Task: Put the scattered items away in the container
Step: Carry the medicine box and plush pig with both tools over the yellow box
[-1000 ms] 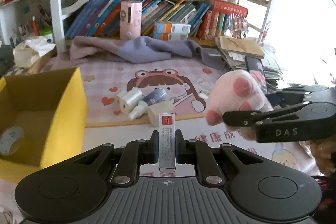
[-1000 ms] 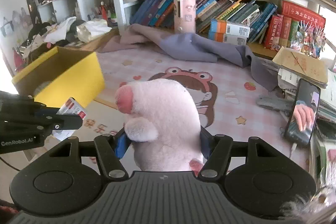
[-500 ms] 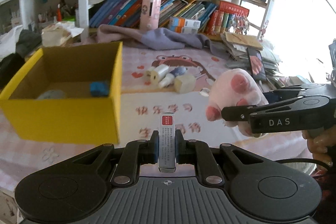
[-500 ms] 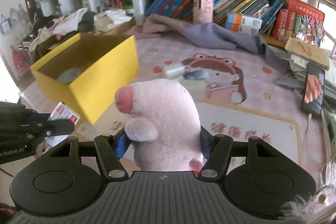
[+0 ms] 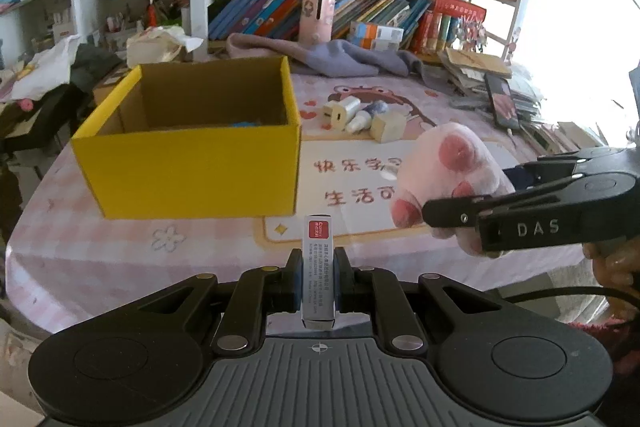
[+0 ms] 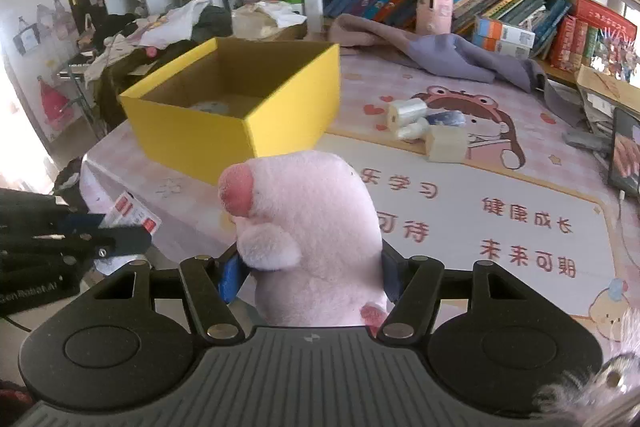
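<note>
Left claw [image 5: 318,277] clamps a small white carton [image 5: 318,267] upright; right claw [image 6: 308,267] grips the pink plush toy [image 6: 308,235]. Both hover near the surface [image 5: 120,251] edge, short of the yellow box [image 5: 192,175]. Bring each over the opening before releasing. Box contents unclear, maybe something blue. Bottles [image 5: 360,113] remain far right.

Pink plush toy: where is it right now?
The pink plush toy is clamped in the right claw, off the table, near the yellow box.
</note>
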The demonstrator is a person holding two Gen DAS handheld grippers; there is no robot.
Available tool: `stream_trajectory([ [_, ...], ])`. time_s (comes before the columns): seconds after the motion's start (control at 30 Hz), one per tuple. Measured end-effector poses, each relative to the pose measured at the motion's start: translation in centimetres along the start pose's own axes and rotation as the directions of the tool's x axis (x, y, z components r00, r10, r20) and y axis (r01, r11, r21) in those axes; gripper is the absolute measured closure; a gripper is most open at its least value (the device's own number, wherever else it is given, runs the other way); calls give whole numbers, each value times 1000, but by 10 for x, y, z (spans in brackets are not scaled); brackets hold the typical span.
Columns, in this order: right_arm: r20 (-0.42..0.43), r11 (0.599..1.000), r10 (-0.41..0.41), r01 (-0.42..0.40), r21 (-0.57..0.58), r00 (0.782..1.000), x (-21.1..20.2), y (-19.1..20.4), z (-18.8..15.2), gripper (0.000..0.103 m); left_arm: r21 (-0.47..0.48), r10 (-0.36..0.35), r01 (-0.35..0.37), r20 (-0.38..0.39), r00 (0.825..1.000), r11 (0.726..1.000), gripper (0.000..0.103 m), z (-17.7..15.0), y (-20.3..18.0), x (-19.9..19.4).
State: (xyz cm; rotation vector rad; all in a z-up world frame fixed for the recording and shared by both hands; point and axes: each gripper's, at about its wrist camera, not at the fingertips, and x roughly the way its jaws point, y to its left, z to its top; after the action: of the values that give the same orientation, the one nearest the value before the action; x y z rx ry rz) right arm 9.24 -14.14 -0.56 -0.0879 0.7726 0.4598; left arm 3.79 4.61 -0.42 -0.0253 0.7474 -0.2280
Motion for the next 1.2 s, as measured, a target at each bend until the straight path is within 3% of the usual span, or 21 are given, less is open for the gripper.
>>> stream_trajectory([
  [0.47,-2,997,45,-45,-67,999,1,42,5,41,-59,58,-57,14,998,997,90,-15,30,-23],
  [0.8,-8,987,86,-86,-139,996,9,54,18,41,-115,82,-79,21,996,990,90,-12,45,-18],
  [1.0,51,977,115,-104,-186,992,16,54,34,41,-128,123,-116,53,991,985,90,3,55,-10],
  [1.2,115,973,150,-126,-195,982,30,45,70,41,-81,170,-163,97,981,983,90,36,63,0],
])
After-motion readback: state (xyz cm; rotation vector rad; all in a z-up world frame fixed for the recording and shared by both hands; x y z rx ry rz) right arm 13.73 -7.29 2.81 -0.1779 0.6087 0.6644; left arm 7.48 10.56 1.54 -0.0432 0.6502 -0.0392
